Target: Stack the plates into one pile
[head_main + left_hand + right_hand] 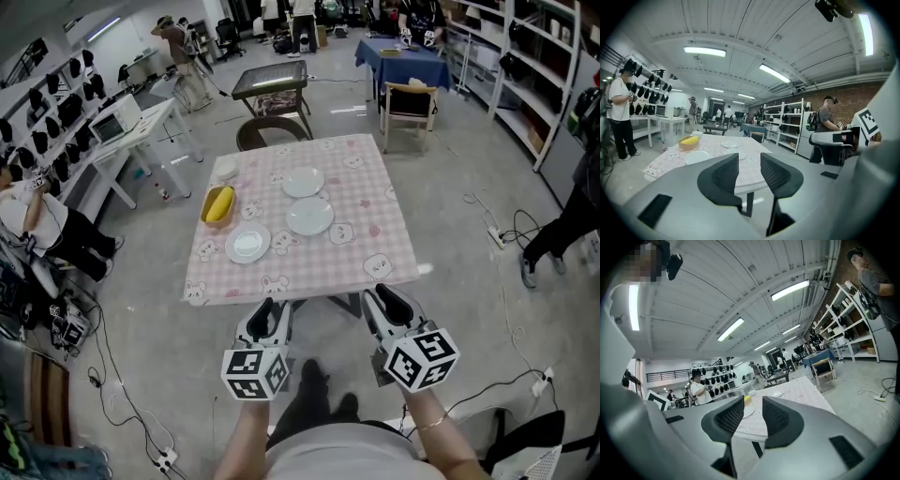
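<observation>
Plates: three white plates (309,217) are lying apart mid-surface (319,272).
Fingers: left gripper (266,314) and right gripper (384,302) are hovering off the near edge, fingers parted and empty.
Risk: a shallow pinch on a thin rim is inviting a slip and a dropped plate.

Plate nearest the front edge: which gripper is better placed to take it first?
Probably left. That plate lies almost straight ahead of the left gripper; the right gripper would have to cross over. Both are open, empty and short of the table.
</observation>
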The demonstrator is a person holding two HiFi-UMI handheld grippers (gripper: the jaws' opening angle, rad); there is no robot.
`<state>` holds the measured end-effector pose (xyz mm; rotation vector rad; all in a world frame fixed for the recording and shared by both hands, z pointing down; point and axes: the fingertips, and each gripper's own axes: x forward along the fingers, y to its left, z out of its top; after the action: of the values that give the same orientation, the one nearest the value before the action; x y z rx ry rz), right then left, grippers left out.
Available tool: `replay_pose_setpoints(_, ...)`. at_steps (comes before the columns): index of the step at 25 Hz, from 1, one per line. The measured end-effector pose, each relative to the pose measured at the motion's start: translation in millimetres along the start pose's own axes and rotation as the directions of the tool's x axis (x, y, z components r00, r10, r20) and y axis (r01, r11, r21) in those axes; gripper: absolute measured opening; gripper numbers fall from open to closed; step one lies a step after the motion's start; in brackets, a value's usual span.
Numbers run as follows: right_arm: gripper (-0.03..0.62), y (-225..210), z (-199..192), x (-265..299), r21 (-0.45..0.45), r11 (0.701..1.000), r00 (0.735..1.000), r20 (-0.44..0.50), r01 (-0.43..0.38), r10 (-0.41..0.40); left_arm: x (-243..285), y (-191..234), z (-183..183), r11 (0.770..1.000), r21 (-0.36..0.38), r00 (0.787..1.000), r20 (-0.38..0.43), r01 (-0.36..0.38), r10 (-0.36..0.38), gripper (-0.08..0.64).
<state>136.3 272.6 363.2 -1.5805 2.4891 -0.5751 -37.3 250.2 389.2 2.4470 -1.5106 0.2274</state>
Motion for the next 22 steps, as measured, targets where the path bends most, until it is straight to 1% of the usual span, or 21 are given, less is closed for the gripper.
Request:
replay_pose_setpoints(5,0.124,-2.3,1.2,33.5,0.018,1.000,1.000,-0.021,-0.008,0.009,19.7,30.2,1.4,1.000,-0.007,0.999,-0.021,-0.028,0.028,0.144)
replay_pose_setpoints(9,0.124,-1.7,0.8,74.7,0.018,1.000,0.999,-0.030,-0.017,0.018,45.0,65.7,2.0,0.999,0.003,0.998,-0.043,-0.038,0.038,0.144)
replay_pose_setpoints(15,0.124,-7.1,9.2,164.7,0.008,1.000,1.000,-0.026,-0.011,0.012,106.4,136.6,19.9,0.999,0.009,0.998,-0.045,-0.046,0.047,0.153)
replay_pose_setpoints(22,0.124,6.4,22.2,278.4,0.004,1.000,0.999,-0.048,-0.018,0.019,165.7,231.7,61.4,0.997,0.021,0.997,-0.034,-0.074,0.075,0.153)
